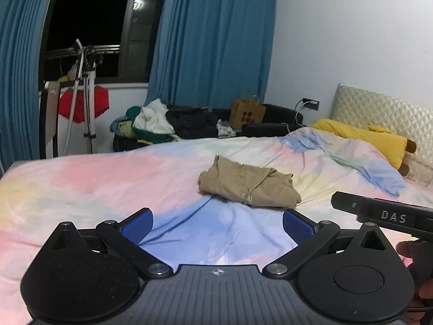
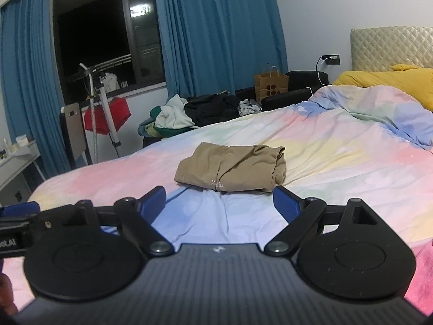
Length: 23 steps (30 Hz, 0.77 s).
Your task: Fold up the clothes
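Pastel bedspread (image 2: 338, 149) under folded khaki garment (image 2: 232, 170), clothes heap (image 2: 189, 113) beyond.

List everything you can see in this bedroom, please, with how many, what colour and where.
garment: one, tan, folded, on the bed just ahead of both grippers
duvet: one, pastel tie-dye, covering the bed
pillow: one, yellow, at the headboard
headboard: one, cream, quilted, far right
curtains: two, blue, either side of the window
window: one, dark, far wall
clothes pile: one, mixed white, black, green, on the sofa
sofa: one, black, beyond the bed
bag: one, brown paper, on the sofa
red cloth: one, hanging on a rack by the window
charger: one, white, in the wall socket
left gripper: open, empty
right gripper: open, empty
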### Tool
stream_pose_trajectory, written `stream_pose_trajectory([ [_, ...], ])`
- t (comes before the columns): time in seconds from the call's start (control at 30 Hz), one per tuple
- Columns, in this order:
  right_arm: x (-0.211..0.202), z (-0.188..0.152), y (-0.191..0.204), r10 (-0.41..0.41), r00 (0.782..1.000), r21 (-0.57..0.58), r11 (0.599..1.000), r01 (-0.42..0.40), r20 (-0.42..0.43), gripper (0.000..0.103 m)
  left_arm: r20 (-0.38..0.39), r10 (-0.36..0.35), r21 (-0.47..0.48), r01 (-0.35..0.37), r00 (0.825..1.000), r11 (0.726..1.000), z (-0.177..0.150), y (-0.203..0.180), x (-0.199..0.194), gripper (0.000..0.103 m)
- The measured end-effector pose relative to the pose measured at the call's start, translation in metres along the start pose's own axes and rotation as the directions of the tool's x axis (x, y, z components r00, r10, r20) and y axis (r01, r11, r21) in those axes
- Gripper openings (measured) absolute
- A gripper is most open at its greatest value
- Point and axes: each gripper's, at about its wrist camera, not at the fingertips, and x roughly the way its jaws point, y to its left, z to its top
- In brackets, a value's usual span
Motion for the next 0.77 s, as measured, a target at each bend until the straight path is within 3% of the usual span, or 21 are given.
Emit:
stream_pose_trajectory([
  [0.13, -0.004, -0.005, 0.001, 0.000, 1.000, -0.021, 1.000, 0.000, 0.013, 0.088, 0.011, 0.039, 0.002, -0.039, 0.999, 0.999, 0.002, 0.002, -0.006, 0.103],
  [0.77, -0.009, -0.011, 0.006, -0.014, 1.000, -0.059, 0.998, 0.014, 0.007, 0.088, 0.032, 0.045, 0.014, -0.045, 0.999, 0.999, 0.005, -0.004, -0.021, 0.103],
])
